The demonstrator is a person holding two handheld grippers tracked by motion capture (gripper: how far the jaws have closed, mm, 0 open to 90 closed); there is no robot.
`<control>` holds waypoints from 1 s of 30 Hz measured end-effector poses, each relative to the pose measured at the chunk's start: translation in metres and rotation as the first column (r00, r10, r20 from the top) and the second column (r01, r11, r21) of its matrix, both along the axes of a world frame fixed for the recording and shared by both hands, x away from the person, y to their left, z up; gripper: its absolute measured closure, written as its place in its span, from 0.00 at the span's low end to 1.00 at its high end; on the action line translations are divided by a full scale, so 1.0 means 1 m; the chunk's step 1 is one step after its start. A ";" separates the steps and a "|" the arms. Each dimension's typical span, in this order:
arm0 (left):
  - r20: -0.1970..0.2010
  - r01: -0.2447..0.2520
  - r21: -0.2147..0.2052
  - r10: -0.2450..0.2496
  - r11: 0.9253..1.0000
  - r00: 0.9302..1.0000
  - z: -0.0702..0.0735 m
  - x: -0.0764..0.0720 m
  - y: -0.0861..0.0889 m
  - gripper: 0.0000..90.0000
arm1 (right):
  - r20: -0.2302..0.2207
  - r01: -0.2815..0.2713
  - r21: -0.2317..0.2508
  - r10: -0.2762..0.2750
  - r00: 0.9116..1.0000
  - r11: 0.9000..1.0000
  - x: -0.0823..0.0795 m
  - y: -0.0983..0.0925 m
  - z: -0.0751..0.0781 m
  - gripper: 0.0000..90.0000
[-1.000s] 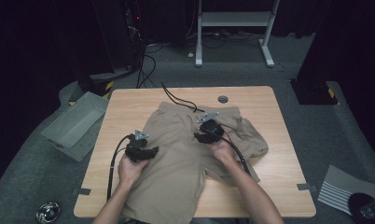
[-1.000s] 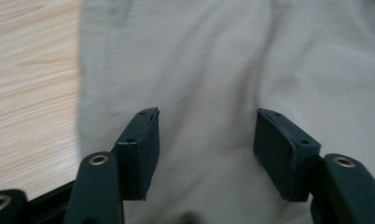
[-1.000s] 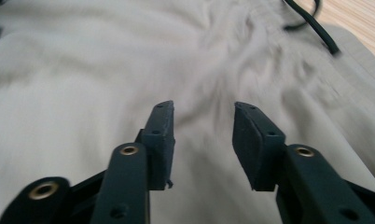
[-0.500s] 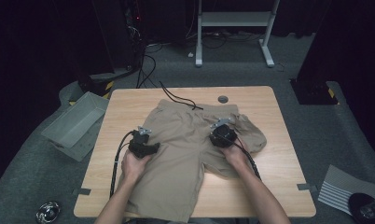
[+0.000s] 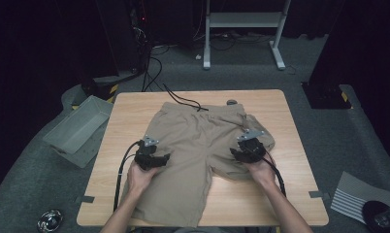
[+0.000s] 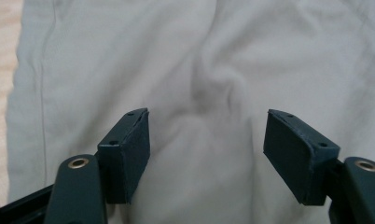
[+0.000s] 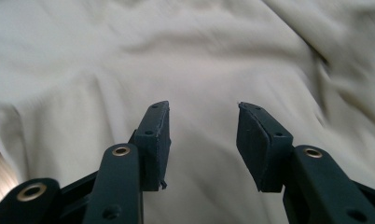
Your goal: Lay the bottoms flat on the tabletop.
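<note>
The tan shorts (image 5: pixel 198 150) lie flat across the middle of the wooden bench (image 5: pixel 290 141), waistband toward the far edge with a black drawstring (image 5: pixel 183 101) trailing from it onto the wood, and the two legs pointing toward the person. The near-left leg reaches almost to the near edge of the bench; the right leg is shorter in the high view and bunched at its outer side.

At the far left, off the bench, a grey bin (image 5: pixel 76 128) sits tilted on the carpeted floor. On the left leg of the shorts, the left tongs (image 5: pixel 156 158) rest low over the fabric, held in the person's left hand (image 5: pixel 140 175), with their cable (image 5: pixel 120 174) looping down beside the bench's left edge. In the left gripper view the left tongs (image 6: pixel 206 154) stand wide apart; they have just been opening, and nothing is pinched between the pads, only smooth cloth with a soft crease lying beneath them.

Further right, over the outer part of the right leg, the right tongs (image 5: pixel 249 151) sit in the person's right hand (image 5: pixel 262 171). In the right gripper view the right tongs (image 7: pixel 203 140) are also apart, having just been opening, with wrinkled fabric below and none of it caught between the pads.
</note>
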State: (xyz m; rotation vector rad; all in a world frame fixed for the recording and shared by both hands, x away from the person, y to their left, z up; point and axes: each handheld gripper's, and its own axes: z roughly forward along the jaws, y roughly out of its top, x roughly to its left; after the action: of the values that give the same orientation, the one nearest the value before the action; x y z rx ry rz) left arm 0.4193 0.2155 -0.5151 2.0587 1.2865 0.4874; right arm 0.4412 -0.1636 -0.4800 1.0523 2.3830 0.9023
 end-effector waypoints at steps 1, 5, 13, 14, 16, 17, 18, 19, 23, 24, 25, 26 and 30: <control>0.000 -0.003 -0.001 0.003 1.000 1.000 -0.002 -0.001 0.000 0.35 | -0.002 0.015 -0.011 -0.015 1.000 1.000 -0.003 -0.006 -0.001 0.60; 0.034 -0.003 0.014 0.002 1.000 0.999 -0.008 -0.006 0.001 0.35 | -0.029 0.077 -0.036 -0.078 0.996 0.996 -0.004 -0.024 -0.014 0.60; 0.082 -0.016 -0.009 0.017 1.000 0.996 -0.014 -0.012 0.002 0.33 | -0.042 0.026 -0.081 -0.029 0.999 0.996 0.000 -0.021 -0.022 0.95; 0.082 -0.016 -0.009 0.017 1.000 0.996 -0.014 -0.012 0.002 0.33 | -0.037 0.019 -0.082 -0.022 0.999 0.996 0.001 -0.020 -0.020 0.96; 0.082 -0.016 -0.009 0.016 1.000 0.996 -0.014 -0.012 0.002 0.33 | -0.020 0.010 -0.077 -0.012 1.000 0.997 0.002 -0.017 -0.014 0.97; 0.083 -0.016 -0.008 0.017 1.000 0.996 -0.014 -0.012 0.002 0.33 | -0.012 0.005 -0.072 -0.006 1.000 0.997 0.002 -0.016 -0.009 0.97; 0.083 -0.016 -0.008 0.017 1.000 0.996 -0.014 -0.012 0.002 0.33 | -0.001 -0.003 -0.061 0.003 1.000 0.998 0.002 -0.014 -0.004 0.97; 0.083 -0.016 -0.008 0.017 1.000 0.996 -0.014 -0.012 0.002 0.33 | 0.007 -0.007 -0.047 0.007 1.000 0.999 0.003 -0.011 0.002 0.97; 0.083 -0.016 -0.008 0.017 1.000 0.996 -0.014 -0.012 0.002 0.33 | 0.050 -0.055 -0.023 0.056 0.997 0.998 0.012 0.008 0.025 0.97; 0.083 -0.017 -0.008 0.017 1.000 0.996 -0.014 -0.012 0.002 0.33 | 0.057 -0.062 -0.016 0.063 0.996 0.998 0.014 0.013 0.028 0.97; 0.082 -0.017 -0.008 0.017 1.000 0.996 -0.014 -0.012 0.002 0.33 | 0.060 -0.076 -0.013 0.077 0.995 0.997 0.018 0.021 0.031 0.97; 0.083 -0.017 -0.008 0.017 1.000 0.996 -0.014 -0.012 0.002 0.33 | 0.065 -0.090 -0.012 0.091 0.994 0.996 0.021 0.027 0.033 0.97; 0.083 -0.017 -0.008 0.018 1.000 0.996 -0.014 -0.012 0.002 0.33 | 0.062 -0.131 0.012 0.130 0.990 0.991 0.033 0.051 0.027 0.97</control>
State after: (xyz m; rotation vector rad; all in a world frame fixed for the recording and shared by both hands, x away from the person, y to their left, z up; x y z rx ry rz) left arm 0.4075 0.2172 -0.5288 2.0012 1.2565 0.5691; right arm 0.4746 -0.1126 -0.4526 0.8701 2.4202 0.9859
